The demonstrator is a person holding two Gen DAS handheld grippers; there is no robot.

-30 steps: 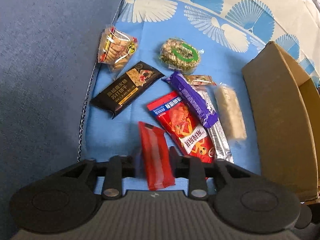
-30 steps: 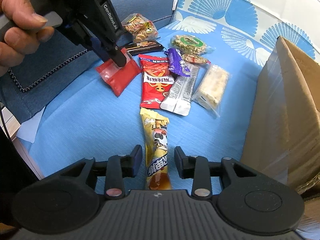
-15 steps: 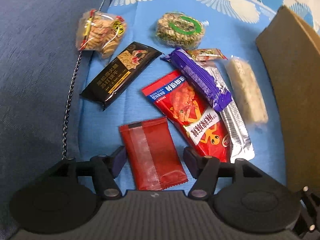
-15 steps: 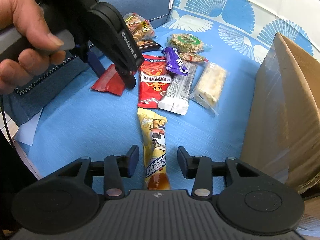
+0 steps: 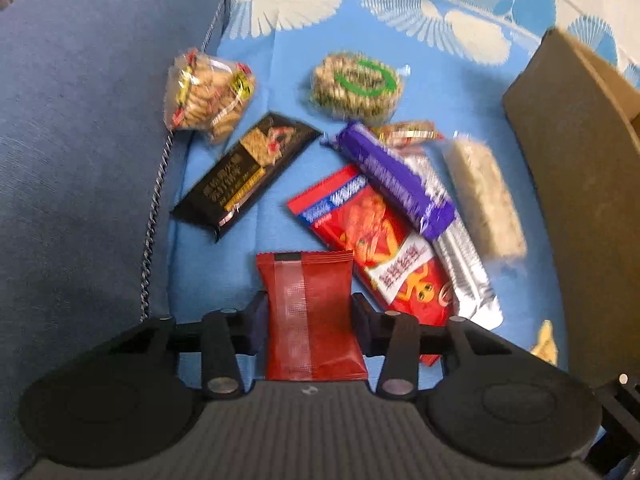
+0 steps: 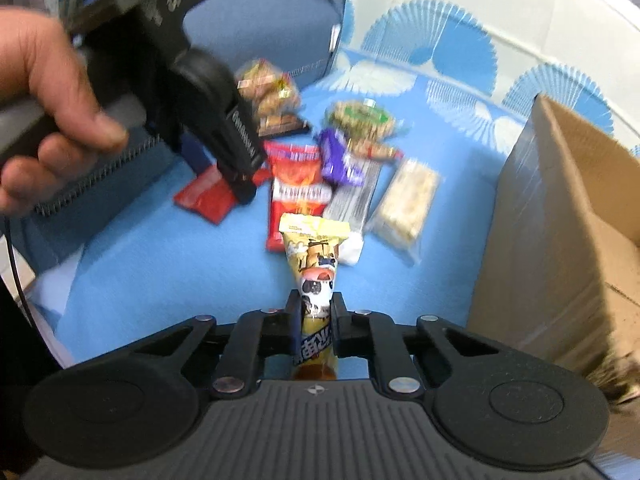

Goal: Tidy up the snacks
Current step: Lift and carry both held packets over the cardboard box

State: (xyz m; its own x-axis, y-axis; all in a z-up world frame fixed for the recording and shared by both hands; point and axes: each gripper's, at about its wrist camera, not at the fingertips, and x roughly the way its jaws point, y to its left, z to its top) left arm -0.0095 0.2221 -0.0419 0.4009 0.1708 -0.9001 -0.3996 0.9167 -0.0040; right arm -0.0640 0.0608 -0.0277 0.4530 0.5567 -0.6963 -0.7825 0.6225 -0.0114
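Several snack packets lie on a blue cloth (image 5: 216,264). My left gripper (image 5: 308,316) has its fingers against both sides of a dark red packet (image 5: 310,312), which also shows in the right wrist view (image 6: 204,196). My right gripper (image 6: 316,312) is shut on a yellow snack packet with a cow picture (image 6: 314,264) and holds it off the cloth. Beyond lie a red chip packet (image 5: 372,252), a purple bar (image 5: 396,180), a silver packet (image 5: 464,268), a pale rice bar (image 5: 484,196), a black cracker pack (image 5: 248,172), a biscuit bag (image 5: 208,96) and a round green-ringed snack (image 5: 356,84).
An open cardboard box (image 5: 576,184) stands at the right, also in the right wrist view (image 6: 560,232). A blue sofa cushion (image 5: 80,128) with corded edging borders the cloth on the left. The person's hand (image 6: 44,108) holds the left gripper.
My right gripper closed on the yellow packet and lifted it. My left gripper narrowed from wide open onto the sides of the dark red packet lying flat.
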